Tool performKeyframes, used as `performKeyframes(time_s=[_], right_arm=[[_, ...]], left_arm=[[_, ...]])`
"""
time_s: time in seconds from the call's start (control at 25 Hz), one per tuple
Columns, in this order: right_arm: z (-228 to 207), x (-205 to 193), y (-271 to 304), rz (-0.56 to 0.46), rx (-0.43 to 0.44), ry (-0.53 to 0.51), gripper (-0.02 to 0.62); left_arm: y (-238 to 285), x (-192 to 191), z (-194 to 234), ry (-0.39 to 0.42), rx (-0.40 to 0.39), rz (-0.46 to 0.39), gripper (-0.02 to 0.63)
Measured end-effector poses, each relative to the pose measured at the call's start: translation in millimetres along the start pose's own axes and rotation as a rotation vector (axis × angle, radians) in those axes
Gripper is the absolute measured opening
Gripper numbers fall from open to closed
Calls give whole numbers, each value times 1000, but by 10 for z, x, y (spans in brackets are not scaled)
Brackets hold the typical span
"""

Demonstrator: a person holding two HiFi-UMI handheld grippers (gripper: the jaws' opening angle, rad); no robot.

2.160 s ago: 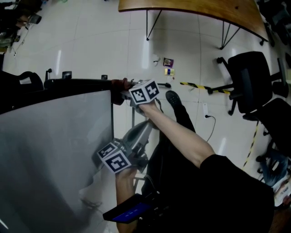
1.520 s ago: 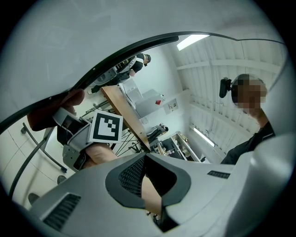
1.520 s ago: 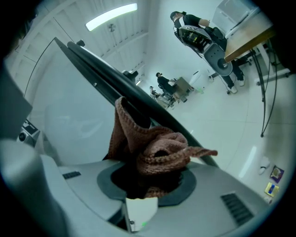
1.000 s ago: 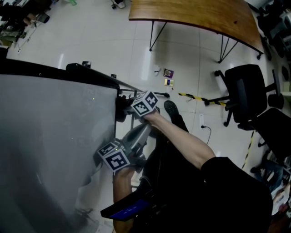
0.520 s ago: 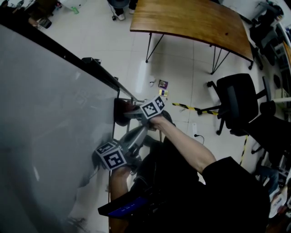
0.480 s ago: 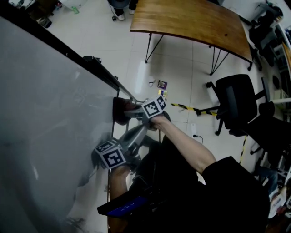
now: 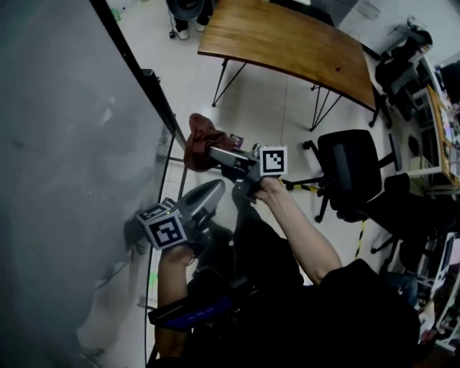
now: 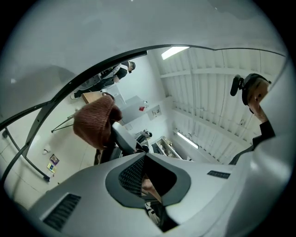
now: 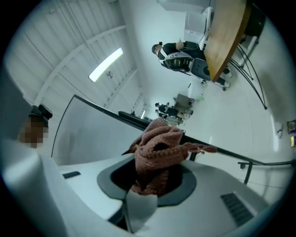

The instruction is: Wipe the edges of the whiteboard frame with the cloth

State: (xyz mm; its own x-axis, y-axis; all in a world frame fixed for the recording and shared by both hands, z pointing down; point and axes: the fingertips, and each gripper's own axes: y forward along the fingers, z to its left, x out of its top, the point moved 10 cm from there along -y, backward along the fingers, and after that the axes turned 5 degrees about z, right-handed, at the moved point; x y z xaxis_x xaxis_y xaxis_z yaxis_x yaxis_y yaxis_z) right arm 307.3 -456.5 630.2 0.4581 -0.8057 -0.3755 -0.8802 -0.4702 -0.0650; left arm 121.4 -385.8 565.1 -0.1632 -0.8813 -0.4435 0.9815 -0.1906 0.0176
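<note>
The whiteboard (image 7: 65,165) fills the left of the head view, and its black frame edge (image 7: 136,65) runs down to a corner by the grippers. A reddish-brown cloth (image 7: 203,140) is bunched in my right gripper (image 7: 217,154), which is shut on it just right of that corner; I cannot tell if the cloth touches the frame. In the right gripper view the cloth (image 9: 157,148) sticks out of the right gripper (image 9: 155,178) in front of the frame bar (image 9: 115,115). My left gripper (image 7: 214,190) is shut and empty below the cloth (image 8: 95,122), near the board's edge (image 8: 92,74).
A wooden table (image 7: 287,43) on thin black legs stands at the top. Black office chairs (image 7: 352,169) are at the right. A person's shoes (image 7: 185,8) show at the top edge. Small items (image 7: 236,140) lie on the pale tiled floor.
The view has swung, so the whiteboard now fills the left. My right gripper with the cloth has moved up and slightly right, off the frame corner. The left gripper stays close below it.
</note>
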Motion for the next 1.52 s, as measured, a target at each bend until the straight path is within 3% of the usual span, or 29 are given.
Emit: performKeyframes(time_s=[0.28, 0.48, 0.76, 1.2, 1.52], right_arm=[[429, 125, -270, -59, 189, 12, 121], [676, 372, -641, -72, 264, -10, 121], [931, 609, -1159, -78, 340, -32, 121], [1141, 611, -1390, 19, 450, -51, 121], [1617, 384, -1486, 5, 470, -135, 120]], left_arm=[[14, 11, -243, 20, 37, -109, 2], [237, 61, -435, 17, 64, -186, 2], [641, -38, -812, 52, 98, -227, 2], [768, -300, -1209, 66, 195, -315, 2], [555, -391, -1531, 118, 145, -338, 2]])
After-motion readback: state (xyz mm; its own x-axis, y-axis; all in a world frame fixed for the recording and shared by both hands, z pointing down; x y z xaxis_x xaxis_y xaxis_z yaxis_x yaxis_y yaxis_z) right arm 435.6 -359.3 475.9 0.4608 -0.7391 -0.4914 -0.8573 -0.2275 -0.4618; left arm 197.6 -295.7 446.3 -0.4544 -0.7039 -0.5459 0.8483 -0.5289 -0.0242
